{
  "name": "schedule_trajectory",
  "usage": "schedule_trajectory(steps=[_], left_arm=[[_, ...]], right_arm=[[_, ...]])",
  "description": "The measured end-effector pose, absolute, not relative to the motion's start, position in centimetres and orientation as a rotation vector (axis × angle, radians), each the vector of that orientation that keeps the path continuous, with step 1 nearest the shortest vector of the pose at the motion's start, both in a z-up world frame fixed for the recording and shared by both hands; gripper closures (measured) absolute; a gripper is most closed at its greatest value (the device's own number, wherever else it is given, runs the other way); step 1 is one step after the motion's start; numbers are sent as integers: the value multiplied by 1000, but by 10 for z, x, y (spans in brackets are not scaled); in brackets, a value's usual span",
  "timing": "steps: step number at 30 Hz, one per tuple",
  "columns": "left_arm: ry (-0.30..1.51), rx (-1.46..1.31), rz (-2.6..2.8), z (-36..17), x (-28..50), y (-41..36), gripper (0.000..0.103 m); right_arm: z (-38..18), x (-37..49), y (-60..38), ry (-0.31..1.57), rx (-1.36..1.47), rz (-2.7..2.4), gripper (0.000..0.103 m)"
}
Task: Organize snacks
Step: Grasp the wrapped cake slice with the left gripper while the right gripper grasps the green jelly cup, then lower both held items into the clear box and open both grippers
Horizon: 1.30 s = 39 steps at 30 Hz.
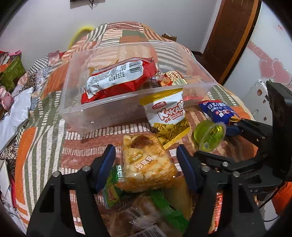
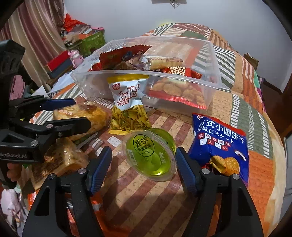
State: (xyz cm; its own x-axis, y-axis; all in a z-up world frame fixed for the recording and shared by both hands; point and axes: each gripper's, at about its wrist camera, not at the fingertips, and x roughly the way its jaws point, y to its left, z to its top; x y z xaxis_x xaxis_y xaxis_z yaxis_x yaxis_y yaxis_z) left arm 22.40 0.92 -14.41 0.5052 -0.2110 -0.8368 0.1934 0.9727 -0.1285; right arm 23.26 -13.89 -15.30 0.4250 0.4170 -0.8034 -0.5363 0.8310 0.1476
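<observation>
Patchwork-quilted bed against white wall, curtain beside.

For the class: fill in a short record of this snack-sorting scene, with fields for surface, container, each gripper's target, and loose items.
surface: striped patchwork bedspread
container: clear plastic bin, already holding several snack packets
left gripper: open, jaws either side of a clear-wrapped puffed-rice cake
right gripper: open, around a green jelly cup
loose items: blue biscuit bag; white-and-yellow crisp-stick packet

A clear, glossy plastic bin is seen on a matt patchwork cloth, glossy film wraps the snack packs, and a smooth translucent plastic jelly cup shines.
</observation>
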Motion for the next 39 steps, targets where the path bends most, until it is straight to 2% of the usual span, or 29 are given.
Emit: schedule_trajectory(steps=[1, 3, 16, 27, 39], left_arm=[[1016, -23, -242, -144, 225, 10, 49], [1026, -27, -243, -148, 226, 10, 50], [962, -27, -235, -134, 206, 21, 52], [816, -47, -208, -86, 188, 35, 52], [695, -34, -163, -51, 217, 44, 52]], right_arm=[[-153, 233, -139, 961, -146, 590, 42], [-153, 234, -141, 961, -144, 587, 47], [-136, 224, -151, 904, -95, 610, 48], [-95, 220, -155, 786, -54, 623, 48], [-58, 247, -147, 668, -36, 588, 48]])
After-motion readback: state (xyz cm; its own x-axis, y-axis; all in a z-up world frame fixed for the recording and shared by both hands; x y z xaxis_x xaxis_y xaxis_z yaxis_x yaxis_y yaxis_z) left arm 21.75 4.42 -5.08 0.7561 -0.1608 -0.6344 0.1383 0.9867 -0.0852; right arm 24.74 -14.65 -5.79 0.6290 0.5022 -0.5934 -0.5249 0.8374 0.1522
